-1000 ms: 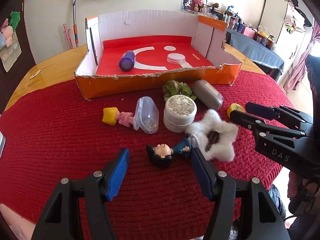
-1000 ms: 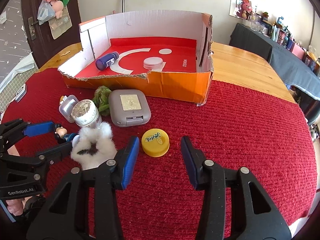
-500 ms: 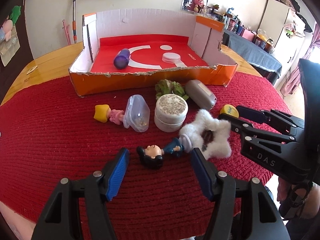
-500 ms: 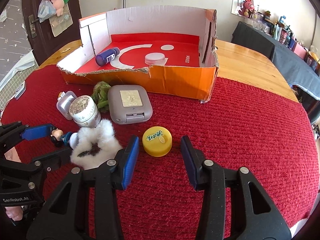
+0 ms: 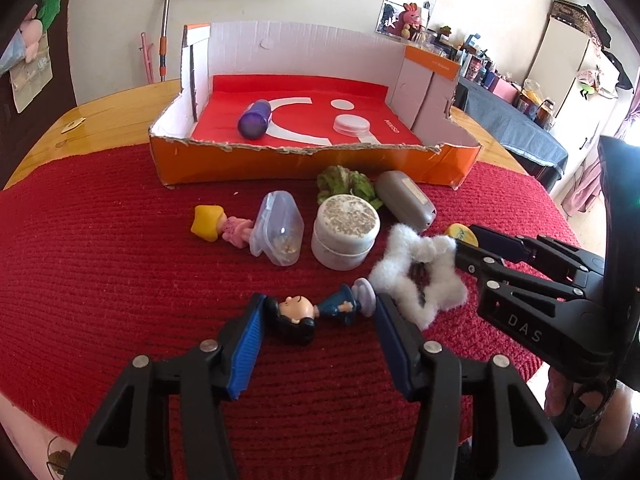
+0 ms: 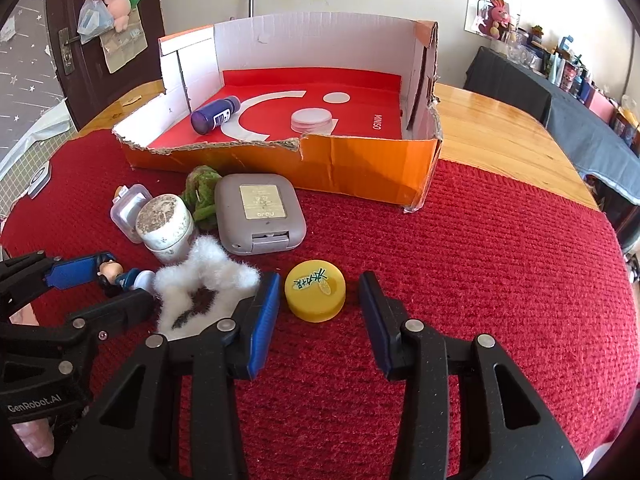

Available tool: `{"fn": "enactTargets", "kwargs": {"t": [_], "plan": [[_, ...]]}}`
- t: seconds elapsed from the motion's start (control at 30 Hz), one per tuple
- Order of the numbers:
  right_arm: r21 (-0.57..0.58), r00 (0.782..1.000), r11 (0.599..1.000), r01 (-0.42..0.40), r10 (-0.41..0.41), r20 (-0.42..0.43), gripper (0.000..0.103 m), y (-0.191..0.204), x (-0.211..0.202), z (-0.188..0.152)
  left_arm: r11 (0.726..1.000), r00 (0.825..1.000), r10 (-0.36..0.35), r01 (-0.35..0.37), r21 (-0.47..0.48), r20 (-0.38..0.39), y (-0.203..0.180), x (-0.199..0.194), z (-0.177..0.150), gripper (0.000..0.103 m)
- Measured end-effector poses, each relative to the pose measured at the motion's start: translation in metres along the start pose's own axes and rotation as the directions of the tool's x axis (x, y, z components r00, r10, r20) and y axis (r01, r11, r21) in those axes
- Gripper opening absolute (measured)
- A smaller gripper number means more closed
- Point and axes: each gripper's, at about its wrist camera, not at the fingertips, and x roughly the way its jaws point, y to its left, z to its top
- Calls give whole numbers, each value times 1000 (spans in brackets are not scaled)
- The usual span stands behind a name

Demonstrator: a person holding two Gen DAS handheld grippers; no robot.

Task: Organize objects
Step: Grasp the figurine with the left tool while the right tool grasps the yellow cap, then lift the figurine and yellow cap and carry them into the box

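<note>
Here, I hold a two-finger gripper in each hand over a round table covered by a red knitted cloth (image 6: 480, 240), and both are lined up for a pick. My left gripper (image 5: 316, 320) has its jaws spread wide around a small dark-haired figurine (image 5: 316, 312) lying on its side, with a blue pad close to its head and the other close to its base, neither clearly pressing yet. My right gripper (image 6: 316, 304) is also wide open, straddling a yellow cap (image 6: 315, 290) that sits flat on the cloth between the pads with a gap on either side. I judge this to be the grasping step; next each pair of jaws needs to close squarely on its object, lift, and carry it to the open orange cardboard box (image 6: 360, 168) at the back of the cloth. That box already holds a purple bottle (image 6: 214, 114) and a white lid (image 6: 311, 119). Waiting on the cloth are a fluffy white star (image 6: 204, 280) just beside both grippers, a white jar (image 5: 345, 232), a grey case (image 6: 260, 212), a clear plastic tub (image 5: 278, 228), a yellow-haired doll (image 5: 220, 226) and a green leafy toy (image 5: 346, 182). Bare wooden tabletop (image 6: 500, 128) shows behind, in a bright, cluttered room.
</note>
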Motion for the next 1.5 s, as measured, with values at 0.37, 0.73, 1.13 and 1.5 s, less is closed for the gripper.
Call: {"fn": "enactTargets", "kwargs": {"t": [0.37,0.73,1.13,1.5], "plan": [[6,999,1000,-26,26,19,29,3,-8,0,1000,1000,-15,15,-9,16,4,-9,-2,56],[-3,998,999,-42,42,50,29,10,-21,5,1000,998,-8,7,3,64,7,-21,6,56],[-21,990,998,-67,69,125,29,17,-51,22,1000,992,2,-3,13,126,11,-31,31,56],[-22,992,997,-71,73,103,29,20,-44,21,1000,993,-4,3,12,118,14,-29,32,56]]}}
